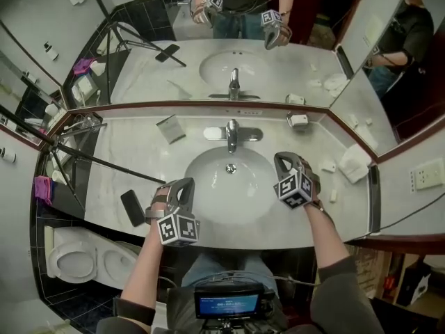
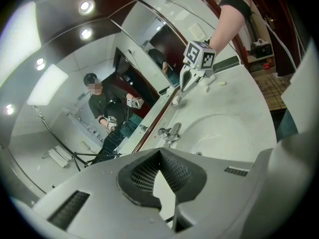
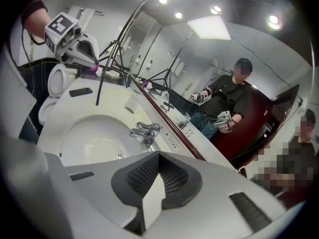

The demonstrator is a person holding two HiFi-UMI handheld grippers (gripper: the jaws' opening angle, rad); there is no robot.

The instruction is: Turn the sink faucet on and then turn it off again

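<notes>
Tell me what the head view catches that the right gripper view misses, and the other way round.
Only the head view shows the white cloth, the wall socket and the small screen at the person's waist. Only the right gripper view shows the ceiling lights and the right gripper from behind, jaws shut and empty. Both show the faucet, the basin, the black phone and the toilet.

Faucet: polished chrome metal. Sink basin: glossy white ceramic. Surface: smooth, polished, pale veined stone. Left tool, right tool: matt grey plastic, ribbed black pads.
</notes>
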